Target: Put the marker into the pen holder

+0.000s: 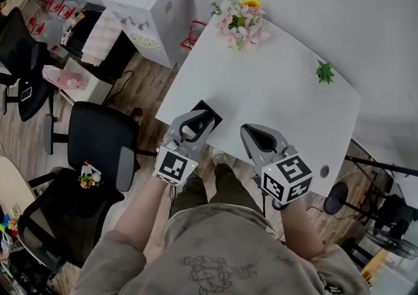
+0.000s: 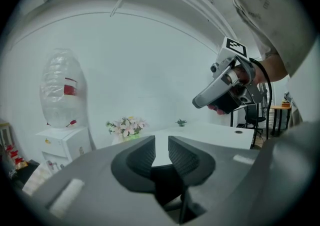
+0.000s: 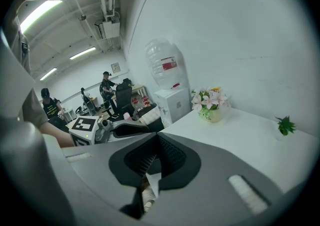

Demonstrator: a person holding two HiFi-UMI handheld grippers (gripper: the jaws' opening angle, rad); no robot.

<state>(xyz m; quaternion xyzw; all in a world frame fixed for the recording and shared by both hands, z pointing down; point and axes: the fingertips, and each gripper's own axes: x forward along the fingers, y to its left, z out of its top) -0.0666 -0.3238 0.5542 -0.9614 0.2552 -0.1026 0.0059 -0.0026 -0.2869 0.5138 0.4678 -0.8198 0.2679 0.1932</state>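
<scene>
**Inspector:** Left gripper [image 1: 201, 117]?

**Assistant:** It is held over the near left corner of the white surface [image 1: 281, 98]. Its fingers [image 2: 142, 154] stand narrowly apart with nothing between them, and the surface shows through the gap.

**Inspector:** Right gripper [image 1: 248, 130]?

**Assistant:** It is just right of the left one, over the near edge. The fingers meet at the tips and hold nothing.

**Inspector:** Marker and pen holder?

**Assistant:** The marker cannot be made out in any view. A black square item [image 1: 210, 109] lies at the near left corner, beneath the left fingers. I cannot tell whether it is the holder.

**Inspector:** Anything else?

**Assistant:** A flower pot [image 1: 240, 23] stands at the far left corner. A small green plant [image 1: 324, 72] is at the far right, well apart from it. A water dispenser [image 1: 153, 13] stands on the floor, left of the surface
</scene>
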